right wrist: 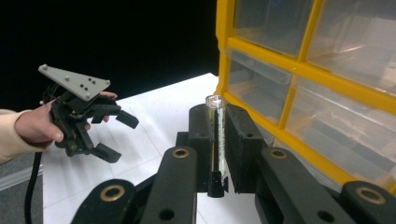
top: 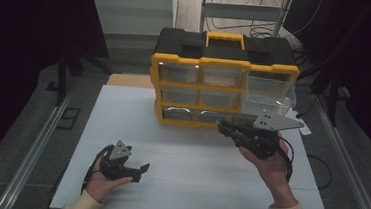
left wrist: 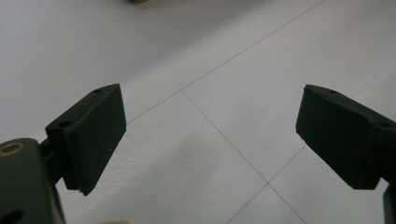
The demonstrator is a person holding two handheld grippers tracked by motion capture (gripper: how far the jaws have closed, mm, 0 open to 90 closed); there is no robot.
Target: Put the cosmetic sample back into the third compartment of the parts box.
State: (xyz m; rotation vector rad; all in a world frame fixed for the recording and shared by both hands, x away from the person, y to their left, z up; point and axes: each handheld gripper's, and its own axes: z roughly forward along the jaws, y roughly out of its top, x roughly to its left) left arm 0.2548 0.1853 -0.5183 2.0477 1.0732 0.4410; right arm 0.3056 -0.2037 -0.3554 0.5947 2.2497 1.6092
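right gripper [right wrist: 218, 140]: clamped on a clear tube [right wrist: 216, 135], held upright between the pads; centre of right gripper view. Grip sits on the lower body, top end free, likely so the open end can lead into a bin.
clear tube: looks like a small glass or plastic vial, round rim up; contents too hard to tell. In high view too small to pick out at the jaw tips.
right hand [top: 269, 164]: raised off the table, right of centre in high view, jaws pointing left toward the cabinet's bottom row. Probably staged for a drop-off or just after a pick; cannot tell which.
drawer cabinet [top: 222, 90]: yellow frame, black top, upper centre of high view, at the far edge of the white table [top: 189, 155]. Front faces the person, so drawers pull toward the hands.
open drawer [top: 269, 93]: upper-right drawer pulled out, clear, looks empty from here. Judged the likely destination for the tube.
left gripper [top: 138, 172]: jaws wide apart, nothing between them; lower left of high view, low over bare table. Parked clear of the cabinet, probably keeping out of the right arm's path.
left gripper pads [left wrist: 95, 135]: bare tabletop seams between them in left gripper view.
risk: thin round tube in flat pads may slip or rotate if tilted.
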